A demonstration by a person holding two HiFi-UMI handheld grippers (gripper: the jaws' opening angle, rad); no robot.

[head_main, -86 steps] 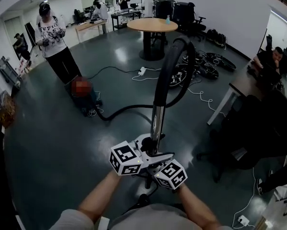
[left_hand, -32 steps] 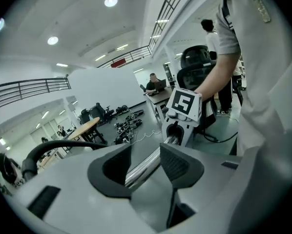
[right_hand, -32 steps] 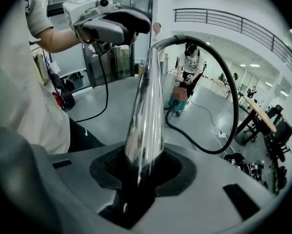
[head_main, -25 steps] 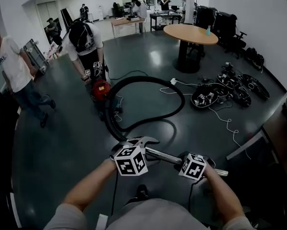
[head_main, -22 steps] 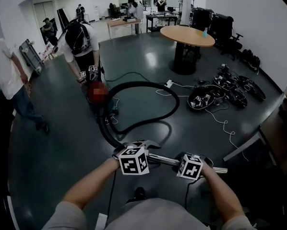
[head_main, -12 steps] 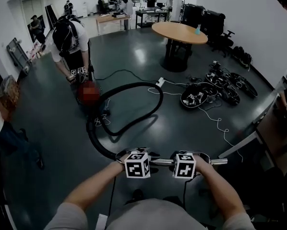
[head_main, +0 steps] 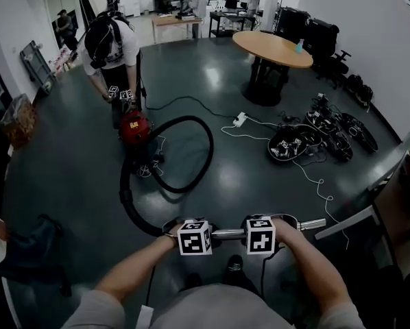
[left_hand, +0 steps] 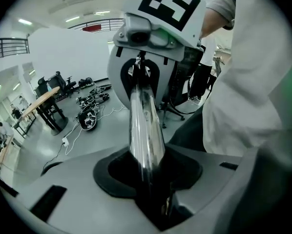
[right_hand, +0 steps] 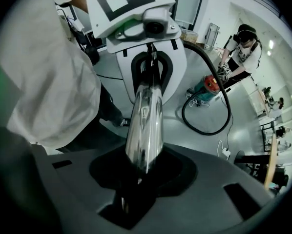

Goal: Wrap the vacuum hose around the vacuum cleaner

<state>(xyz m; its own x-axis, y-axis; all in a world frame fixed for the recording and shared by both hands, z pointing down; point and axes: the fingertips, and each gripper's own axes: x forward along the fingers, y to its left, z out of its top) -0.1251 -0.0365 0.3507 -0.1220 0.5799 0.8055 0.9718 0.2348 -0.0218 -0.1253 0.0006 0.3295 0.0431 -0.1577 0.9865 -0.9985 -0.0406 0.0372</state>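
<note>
Round table [head_main: 272,49] w/ bottle [head_main: 298,46], gear pile [head_main: 315,137] on floor nearby.

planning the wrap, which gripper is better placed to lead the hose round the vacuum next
Left, probably. The left gripper, fingers closing on the metal wand, sits where the black hose joins, toward the red vacuum cleaner. The right gripper holds nearer the free end.

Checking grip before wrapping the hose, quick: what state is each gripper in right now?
Left gripper: jaws closing on the tube between them.
Right gripper: shut on the same tube.
</note>
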